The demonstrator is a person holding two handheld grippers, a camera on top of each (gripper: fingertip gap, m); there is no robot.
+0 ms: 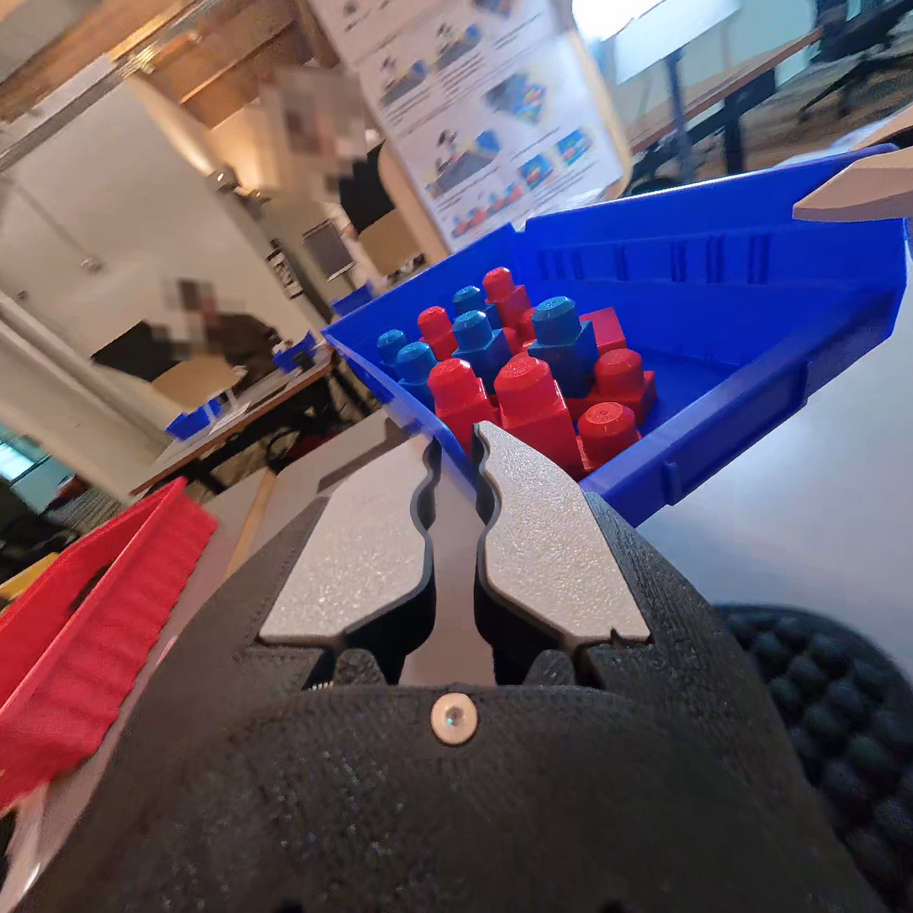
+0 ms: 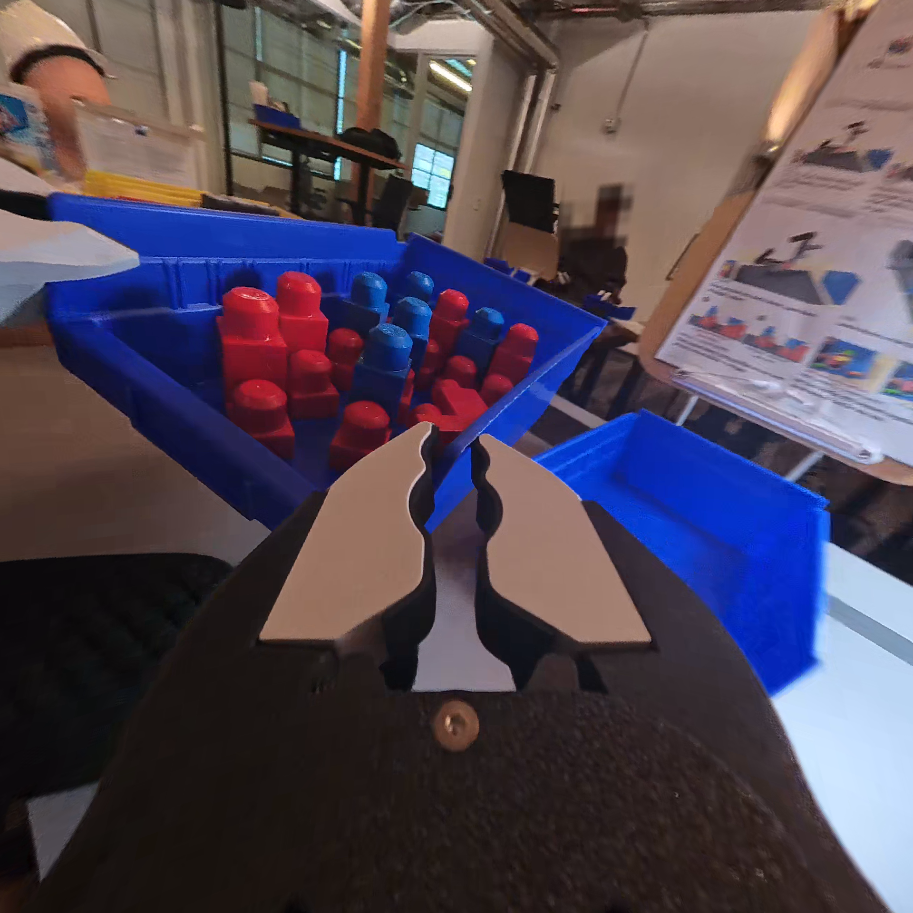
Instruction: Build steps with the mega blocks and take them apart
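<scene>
Both claws up front of the blue bin on the bench, mega blocks inside at 12 o'clock, red & blue mixed. Left claw slightly spread, nothing held. Right claw same, narrow gap, empty. Second blue bin at 3 o'clock, looks empty. I'd open wider before going in, pick a near red block, pinch its body square, lift straight up.
</scene>
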